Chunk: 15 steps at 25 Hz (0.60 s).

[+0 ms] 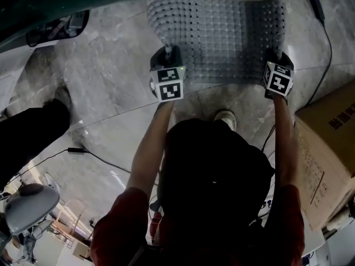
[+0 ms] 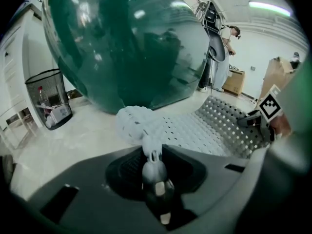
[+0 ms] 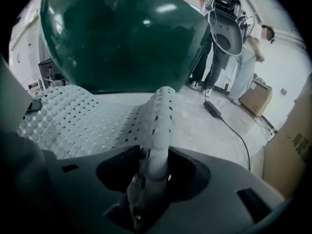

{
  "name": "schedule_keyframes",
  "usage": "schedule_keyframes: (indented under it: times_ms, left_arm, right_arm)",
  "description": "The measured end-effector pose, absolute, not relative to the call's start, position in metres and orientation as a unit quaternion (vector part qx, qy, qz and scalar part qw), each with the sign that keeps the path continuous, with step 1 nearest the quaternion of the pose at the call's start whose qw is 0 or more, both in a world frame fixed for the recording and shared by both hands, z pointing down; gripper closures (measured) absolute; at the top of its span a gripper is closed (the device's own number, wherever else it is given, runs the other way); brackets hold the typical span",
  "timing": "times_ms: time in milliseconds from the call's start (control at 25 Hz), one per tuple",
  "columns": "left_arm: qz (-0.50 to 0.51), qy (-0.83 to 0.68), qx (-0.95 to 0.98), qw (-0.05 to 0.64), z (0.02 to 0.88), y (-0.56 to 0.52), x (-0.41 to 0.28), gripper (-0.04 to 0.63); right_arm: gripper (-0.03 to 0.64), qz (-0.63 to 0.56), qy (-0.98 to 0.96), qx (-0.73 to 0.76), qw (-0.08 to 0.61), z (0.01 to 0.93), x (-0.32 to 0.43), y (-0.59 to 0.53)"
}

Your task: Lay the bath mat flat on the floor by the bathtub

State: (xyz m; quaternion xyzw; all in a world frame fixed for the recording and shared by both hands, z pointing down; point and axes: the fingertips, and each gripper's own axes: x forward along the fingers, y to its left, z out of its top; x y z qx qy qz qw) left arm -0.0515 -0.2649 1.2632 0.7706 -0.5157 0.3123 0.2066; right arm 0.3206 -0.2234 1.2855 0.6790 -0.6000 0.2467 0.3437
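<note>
- Gripping the near left corner of the bath mat, the left tongs are clamped on its edge, which curls up between the jaws.
- The right tongs pinch the near right corner, and that edge rises steeply into them.
- The mat's middle and far part lie on the marble floor, just beside the dark green bathtub.
- A cardboard box stands at the right, and a black cable runs past the mat's right edge.

The left tool pinches a bath mat corner beside the green bathtub.
</note>
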Motion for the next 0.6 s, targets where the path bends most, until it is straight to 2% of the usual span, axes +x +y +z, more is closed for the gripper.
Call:
schedule_keyframes:
  times_ms: [360, 600]
  left_arm:
    - [0.335, -0.518, 0.758, 0.212, 1.294, -0.273, -0.078, 0.449]
    - [0.352, -0.529, 0.739, 0.226, 1.313, -0.274, -0.097, 0.377]
  right_arm:
    - [0.356, 0.291, -0.595, 0.672, 0.333, 1.317, 0.348, -0.222]
    - [0.321, 0.277, -0.594, 0.672, 0.344, 1.317, 0.35, -0.222]
